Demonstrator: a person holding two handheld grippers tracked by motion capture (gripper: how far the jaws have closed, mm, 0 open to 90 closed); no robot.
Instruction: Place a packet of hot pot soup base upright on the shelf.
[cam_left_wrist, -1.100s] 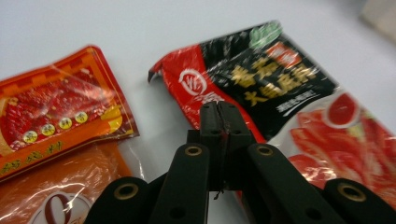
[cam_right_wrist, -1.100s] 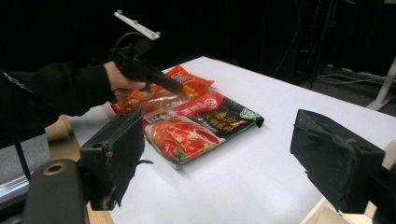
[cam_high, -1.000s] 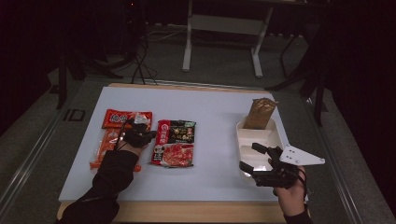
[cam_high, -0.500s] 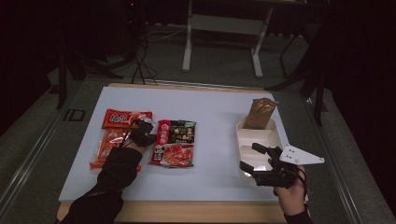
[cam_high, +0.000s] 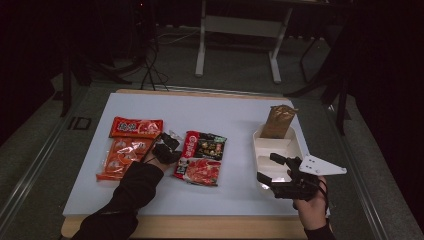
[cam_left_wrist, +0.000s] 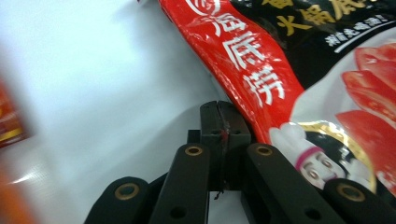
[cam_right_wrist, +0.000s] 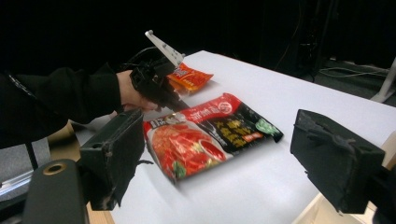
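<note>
Hotpot sachet (cam_high: 201, 158) looked limp and slippery, so I aimed my pressed-together left gripper (cam_high: 164, 148) at its nine-o'clock edge, right gripper (cam_high: 274, 170) spread.

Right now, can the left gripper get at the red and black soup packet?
Probably yes. The left gripper, jaws shut, sits at the edge of the red and black soup packet on the white table, with nothing between them. It would need to open first.
</note>
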